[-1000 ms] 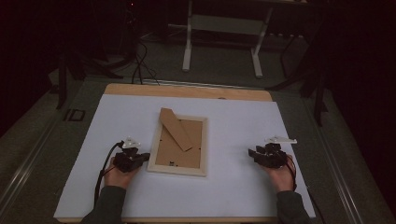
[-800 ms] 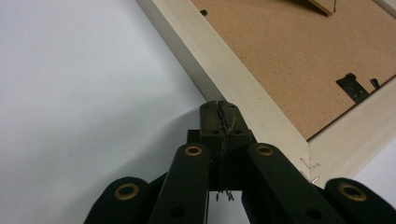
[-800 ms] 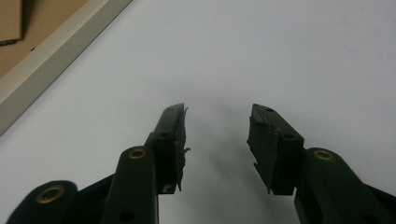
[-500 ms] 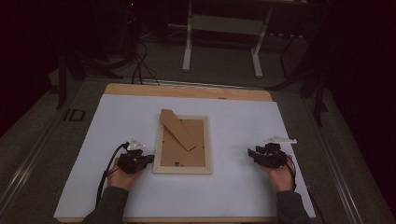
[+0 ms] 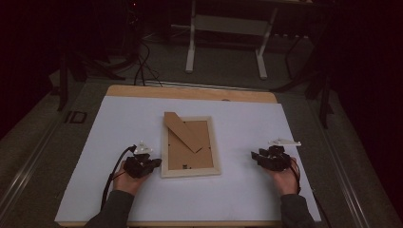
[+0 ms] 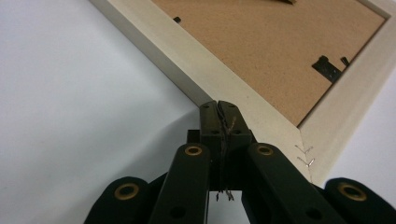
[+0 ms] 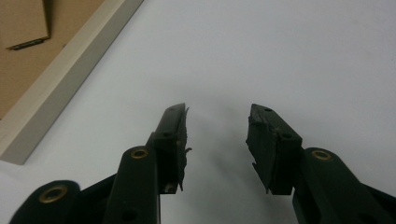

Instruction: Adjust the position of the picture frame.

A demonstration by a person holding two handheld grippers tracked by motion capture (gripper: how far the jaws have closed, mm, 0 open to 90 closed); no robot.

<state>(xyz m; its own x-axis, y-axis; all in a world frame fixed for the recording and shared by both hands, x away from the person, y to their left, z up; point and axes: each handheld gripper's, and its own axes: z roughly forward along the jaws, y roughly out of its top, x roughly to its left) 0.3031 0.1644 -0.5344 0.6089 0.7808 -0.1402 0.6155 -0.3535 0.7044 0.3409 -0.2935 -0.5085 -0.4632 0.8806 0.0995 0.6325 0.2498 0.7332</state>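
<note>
A pale wooden picture frame (image 5: pixel 190 172) lies face down in the middle of the white table top, its brown backing board and folded stand (image 5: pixel 183 130) facing up. My left gripper (image 5: pixel 154 164) is at the frame's near left corner. In the left gripper view its jaws (image 6: pixel 218 106) are shut with nothing between them, the tips against the frame's outer edge (image 6: pixel 187 74). My right gripper (image 5: pixel 256 156) rests on the table well to the right of the frame, open and empty (image 7: pixel 217 116). The right gripper view has a corner of the frame (image 7: pixel 60 74) at its left.
The white sheet (image 5: pixel 247 118) covers a wooden table whose bare strip (image 5: pixel 190 92) runs along the far edge. Small black turn clips (image 6: pixel 327 67) sit on the backing board. Cables and a white desk stand (image 5: pixel 228 23) are on the dark floor beyond.
My left gripper has moved right, and the frame has slid a little to the right with it. The right gripper has stayed in place.
</note>
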